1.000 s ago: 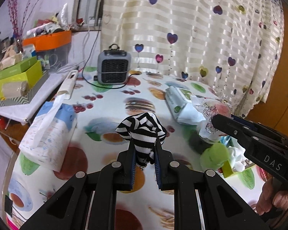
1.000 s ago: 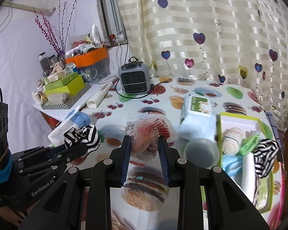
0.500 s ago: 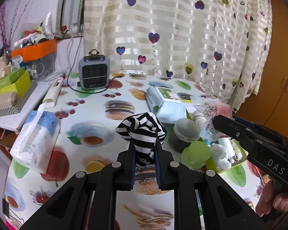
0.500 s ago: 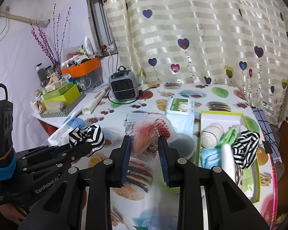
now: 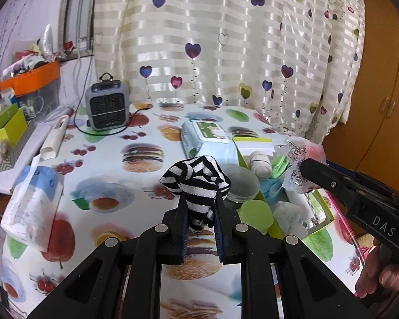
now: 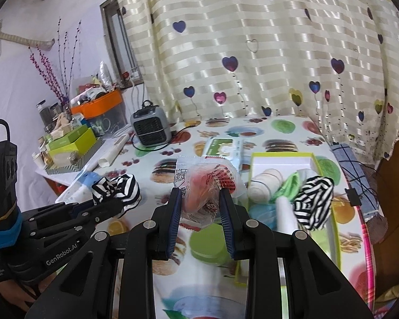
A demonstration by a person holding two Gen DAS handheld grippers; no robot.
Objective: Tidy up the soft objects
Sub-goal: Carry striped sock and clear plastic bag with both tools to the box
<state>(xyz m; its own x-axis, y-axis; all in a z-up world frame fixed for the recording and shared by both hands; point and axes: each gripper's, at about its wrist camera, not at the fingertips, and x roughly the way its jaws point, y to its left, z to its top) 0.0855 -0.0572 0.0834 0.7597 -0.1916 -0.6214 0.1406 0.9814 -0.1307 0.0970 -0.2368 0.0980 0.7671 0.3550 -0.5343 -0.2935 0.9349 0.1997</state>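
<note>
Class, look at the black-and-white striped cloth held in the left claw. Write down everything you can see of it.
The striped cloth is a soft, ribbed knit, likely a sock, in black and white bands. It is bunched into a rounded lump that bulges above the tips of the left claw, whose two fingers pinch its narrower lower part from both sides. It hangs clear above the fruit-print tablecloth; only the claw touches it. A similar striped piece lies in the green box.
</note>
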